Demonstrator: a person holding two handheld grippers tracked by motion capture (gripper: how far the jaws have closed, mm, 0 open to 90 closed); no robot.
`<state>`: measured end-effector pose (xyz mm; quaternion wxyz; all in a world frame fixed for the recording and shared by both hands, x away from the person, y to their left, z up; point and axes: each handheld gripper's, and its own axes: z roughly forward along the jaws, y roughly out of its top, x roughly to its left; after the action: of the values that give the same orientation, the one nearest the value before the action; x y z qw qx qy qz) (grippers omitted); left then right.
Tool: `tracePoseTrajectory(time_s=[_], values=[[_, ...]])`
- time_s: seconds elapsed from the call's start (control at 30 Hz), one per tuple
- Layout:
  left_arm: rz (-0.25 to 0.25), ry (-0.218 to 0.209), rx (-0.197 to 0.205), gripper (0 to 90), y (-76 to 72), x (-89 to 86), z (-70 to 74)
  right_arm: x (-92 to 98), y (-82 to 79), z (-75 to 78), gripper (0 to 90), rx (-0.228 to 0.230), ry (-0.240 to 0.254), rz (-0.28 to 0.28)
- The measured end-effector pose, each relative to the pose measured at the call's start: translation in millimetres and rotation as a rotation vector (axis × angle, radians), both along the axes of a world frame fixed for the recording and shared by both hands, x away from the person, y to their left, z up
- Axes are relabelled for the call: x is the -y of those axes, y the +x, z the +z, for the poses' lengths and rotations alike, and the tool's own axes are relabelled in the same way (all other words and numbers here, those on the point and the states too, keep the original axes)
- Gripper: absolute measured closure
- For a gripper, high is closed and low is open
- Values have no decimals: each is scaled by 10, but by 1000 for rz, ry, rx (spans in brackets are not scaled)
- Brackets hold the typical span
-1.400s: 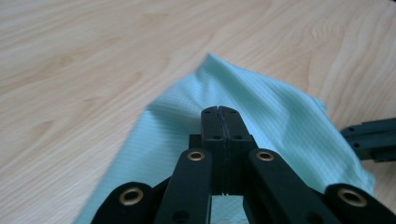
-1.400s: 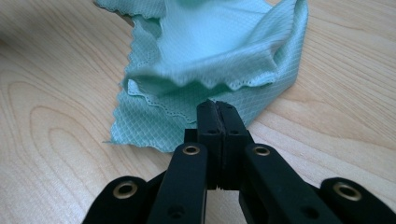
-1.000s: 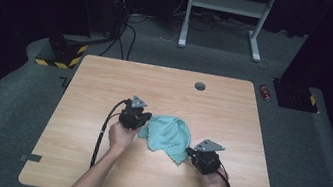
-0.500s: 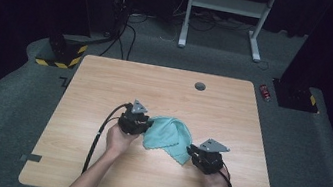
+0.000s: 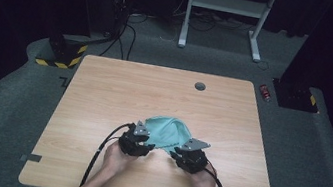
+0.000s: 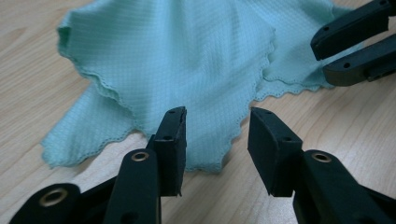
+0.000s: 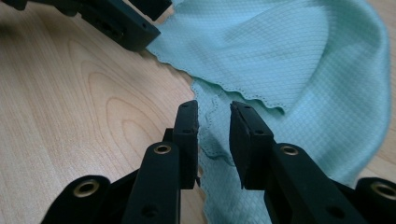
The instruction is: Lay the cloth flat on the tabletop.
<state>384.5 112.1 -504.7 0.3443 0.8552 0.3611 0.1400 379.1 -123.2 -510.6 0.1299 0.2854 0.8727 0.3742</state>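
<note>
A crumpled teal cloth point(image 5: 168, 132) is seen lying on the bench point(image 5: 103, 93), near its front edge. Both the left tool point(image 6: 217, 135) and the right tool point(image 7: 213, 133) have just been opening; nothing is gripped. A release appears completed; next, a hem must be re-grasped.

Lab: dark curtains point(image 5: 25, 10), floor cables point(image 5: 128, 32), bare test table point(image 5: 154, 91).

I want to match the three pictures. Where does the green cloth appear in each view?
High view: cloth low on the table, just beyond both claws.
Left gripper view: cloth covers the top, a corner reaching between the jaws.
Right gripper view: cloth spreads over the right.
Shared landmark: the cloth's scalloped hem.
</note>
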Motion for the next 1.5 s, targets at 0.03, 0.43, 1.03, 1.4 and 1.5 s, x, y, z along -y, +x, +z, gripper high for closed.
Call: tracePoseTrajectory(time_s=[0.03, 0.43, 1.03, 1.4, 1.5], values=[[-2, 19, 4, 575, -4, 19, -14, -14, 6, -6, 720, -3, -1, 7], [7, 59, 18, 801, 48, 69, -66, -50, 44, -50, 898, -13, -37, 5], [37, -90, 90, 894, 537, 267, 402, 35, 82, 74, 889, 15, -2, -32], [116, -81, 39, 893, 1082, 536, 229, 31, 80, -19, 759, -4, -30, -19], [136, -58, 21, 886, 1120, 518, 109, 20, 62, -38, 749, 3, -31, -9]])
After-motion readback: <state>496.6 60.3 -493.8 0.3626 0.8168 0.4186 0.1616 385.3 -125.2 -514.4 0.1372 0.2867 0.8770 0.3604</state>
